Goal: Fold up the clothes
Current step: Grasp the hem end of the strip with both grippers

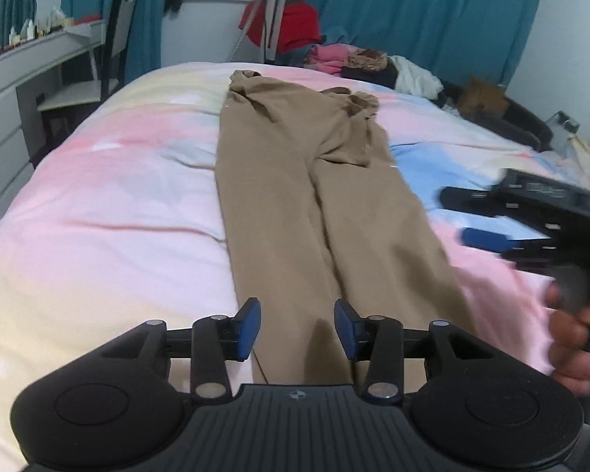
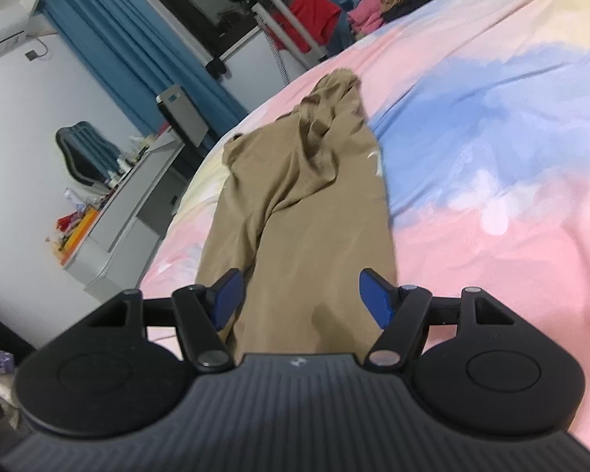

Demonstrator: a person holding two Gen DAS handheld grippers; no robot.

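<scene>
Left wrist view: tan trousers (image 1: 295, 181) lie lengthwise on the bed (image 1: 110, 204) (waist rumpled); left gripper (image 1: 297, 328) and right gripper (image 2: 301, 301) gape over the leg ends, poised to pinch.

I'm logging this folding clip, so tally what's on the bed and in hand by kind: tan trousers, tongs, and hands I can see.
Tan trousers: 1, laid along the bed
Tongs: 2, left tongs and right tongs, both open
Hands: 1, hand on the right handle
Total: 4
</scene>
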